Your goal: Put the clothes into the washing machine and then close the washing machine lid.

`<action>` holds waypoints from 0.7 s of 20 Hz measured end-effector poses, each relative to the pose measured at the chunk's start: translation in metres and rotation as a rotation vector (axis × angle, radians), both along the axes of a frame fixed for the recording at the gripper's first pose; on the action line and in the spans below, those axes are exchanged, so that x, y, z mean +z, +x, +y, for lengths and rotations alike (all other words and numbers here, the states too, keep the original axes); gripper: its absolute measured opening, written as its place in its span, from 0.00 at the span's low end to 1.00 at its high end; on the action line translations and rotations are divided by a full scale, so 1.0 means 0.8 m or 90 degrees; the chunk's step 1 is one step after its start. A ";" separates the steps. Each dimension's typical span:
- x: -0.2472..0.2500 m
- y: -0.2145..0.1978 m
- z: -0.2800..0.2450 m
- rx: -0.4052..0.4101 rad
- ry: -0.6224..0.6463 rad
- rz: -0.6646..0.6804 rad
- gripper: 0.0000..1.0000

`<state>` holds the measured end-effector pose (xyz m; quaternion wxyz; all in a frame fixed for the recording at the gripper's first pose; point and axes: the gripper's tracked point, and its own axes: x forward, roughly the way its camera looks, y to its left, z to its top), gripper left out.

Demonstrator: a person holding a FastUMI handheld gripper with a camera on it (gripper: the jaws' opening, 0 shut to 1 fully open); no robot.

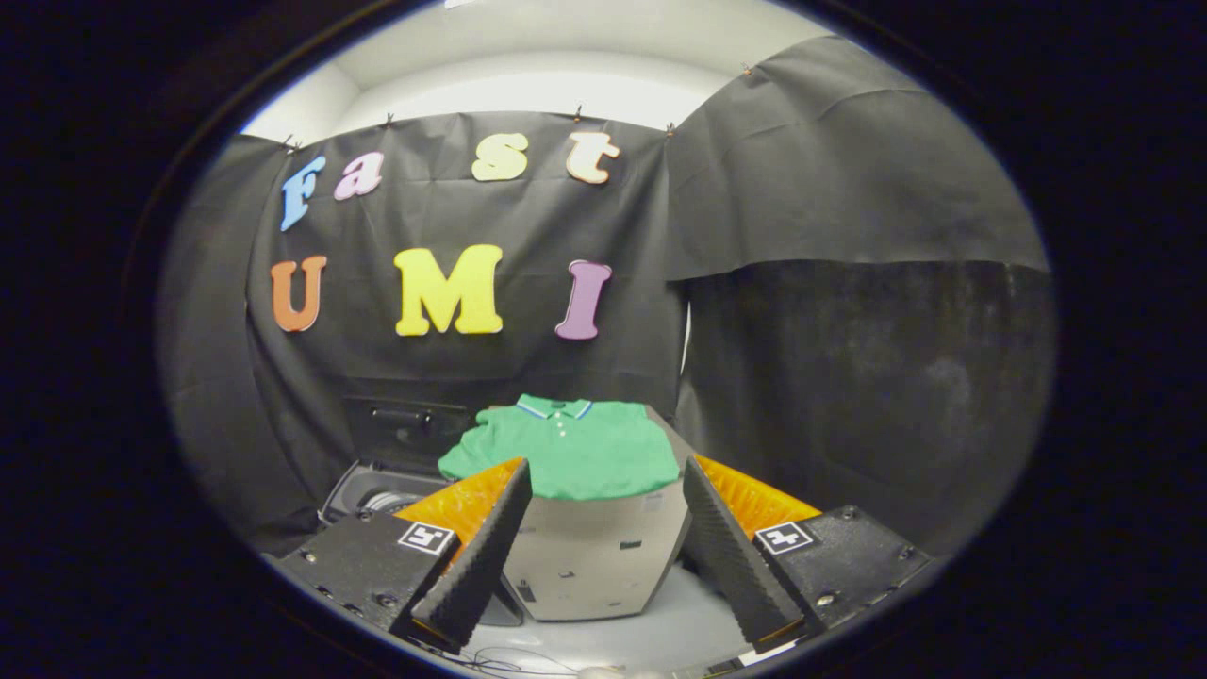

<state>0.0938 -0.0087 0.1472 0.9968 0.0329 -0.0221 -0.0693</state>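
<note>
A green polo shirt (570, 449) with a blue-edged collar lies spread flat on top of a light grey box (589, 556) just beyond my fingers. To the left of the box stands the dark washing machine (363, 490), its lid (405, 429) raised upright against the back cloth and the drum opening (382, 500) showing behind my left finger. My gripper (603, 547) is open, its fingers wide apart on either side of the box front, holding nothing and short of the shirt.
Black cloth walls close the booth behind and on the right. The box stands on a white tabletop (679, 627), with thin cables (509, 660) lying near its front edge.
</note>
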 end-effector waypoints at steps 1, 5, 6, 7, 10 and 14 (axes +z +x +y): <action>0.010 0.013 0.000 -0.001 -0.001 -0.003 1.00; 0.037 0.077 0.003 0.011 0.008 0.005 1.00; 0.043 0.094 0.004 0.016 0.012 0.009 1.00; 0.050 0.110 0.006 0.023 0.011 0.011 1.00; 0.065 0.168 0.011 0.041 -0.006 0.028 1.00; 0.073 0.250 0.022 0.069 -0.041 0.072 1.00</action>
